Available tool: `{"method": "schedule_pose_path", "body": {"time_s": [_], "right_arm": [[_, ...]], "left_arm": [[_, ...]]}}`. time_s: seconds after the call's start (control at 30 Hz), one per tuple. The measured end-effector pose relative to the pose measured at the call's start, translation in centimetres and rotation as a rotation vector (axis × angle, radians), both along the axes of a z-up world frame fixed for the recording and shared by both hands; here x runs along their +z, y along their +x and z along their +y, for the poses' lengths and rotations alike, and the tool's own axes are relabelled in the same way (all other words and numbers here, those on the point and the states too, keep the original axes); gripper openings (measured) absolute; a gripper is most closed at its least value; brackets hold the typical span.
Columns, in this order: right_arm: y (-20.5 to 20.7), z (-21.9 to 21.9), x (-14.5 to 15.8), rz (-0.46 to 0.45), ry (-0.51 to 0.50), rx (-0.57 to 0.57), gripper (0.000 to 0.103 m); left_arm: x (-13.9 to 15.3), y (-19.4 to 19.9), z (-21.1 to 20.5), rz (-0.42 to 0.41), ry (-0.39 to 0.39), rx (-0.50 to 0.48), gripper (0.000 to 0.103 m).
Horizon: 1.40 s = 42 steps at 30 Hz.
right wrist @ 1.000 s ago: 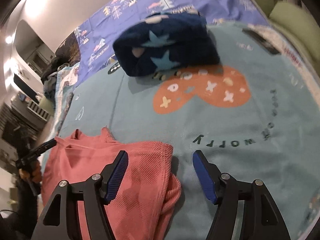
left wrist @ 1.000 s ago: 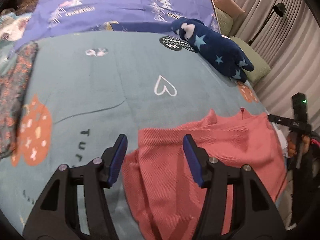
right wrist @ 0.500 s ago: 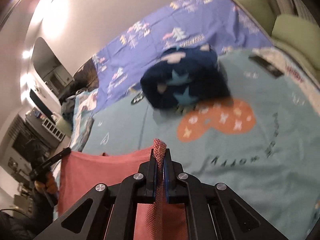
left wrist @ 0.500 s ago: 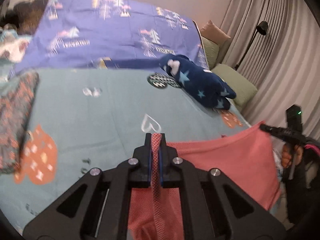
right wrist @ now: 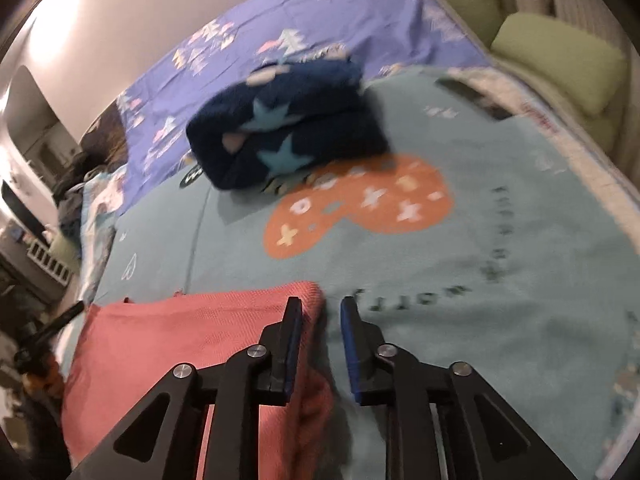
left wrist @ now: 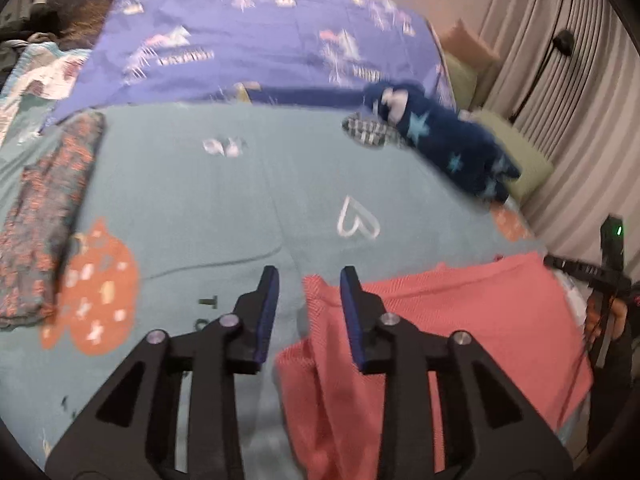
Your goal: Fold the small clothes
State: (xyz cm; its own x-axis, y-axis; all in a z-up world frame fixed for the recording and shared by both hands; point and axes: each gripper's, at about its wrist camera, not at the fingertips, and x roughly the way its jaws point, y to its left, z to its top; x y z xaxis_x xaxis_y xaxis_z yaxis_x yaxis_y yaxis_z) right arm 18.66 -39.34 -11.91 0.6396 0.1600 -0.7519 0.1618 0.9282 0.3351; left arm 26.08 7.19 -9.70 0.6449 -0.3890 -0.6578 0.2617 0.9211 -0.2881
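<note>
Motion-blurred navy star-print bundle (right wrist: 288, 128); red garment's (left wrist: 440, 320) near end hidden under left tongs (left wrist: 309, 288).

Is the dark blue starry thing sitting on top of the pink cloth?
No, the folded dark blue starry garment lies farther up the teal blanket, well apart from the pink cloth.

Both tools, clamped on the red garment (left wrist: 440, 320) half a second ago, now opening: left tool (left wrist: 308, 276), right tool (right wrist: 320, 304). Cloth released, lies flat on bed.
</note>
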Motion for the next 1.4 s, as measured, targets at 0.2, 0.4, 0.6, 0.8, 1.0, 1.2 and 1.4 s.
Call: {"method": "schedule_pose_path", "body": {"time_s": [0.2,0.4,0.6,0.8,1.0,1.2,1.4], "right_arm": [[-8.1,3.2,3.4,-0.089,0.086,0.078,0.021],[-13.4,6.8,-1.0,0.041,0.078,0.145,0.022],[-16.7,6.5,0.3,0.039,0.018,0.028,0.021],[-19.3,9.6,1.6,-0.030,-0.062,0.049,0.023],[-20.4,8.2,-2.0,0.032,-0.047,-0.059,0.021],[-21.4,9.8,-0.3,0.032,-0.158,-0.071,0.022],[-21.8,11.7,1.8,-0.025,-0.195,-0.052,0.023]], "left_arm": [[2.8,-7.8,-0.8,-0.045,-0.089,-0.112,0.041],[-3.0,-12.6,-2.1,0.085,0.086,-0.105,0.041],[-1.2,-15.4,-0.4,0.019,0.040,-0.029,0.042],[-0.6,-18.4,-1.0,-0.041,0.107,-0.011,0.067],[-3.2,-19.2,-1.1,0.041,0.180,0.011,0.067],[-3.5,-19.8,-0.3,0.046,0.149,0.024,0.067],[-3.5,-20.2,0.1,0.043,0.125,0.023,0.067]]}}
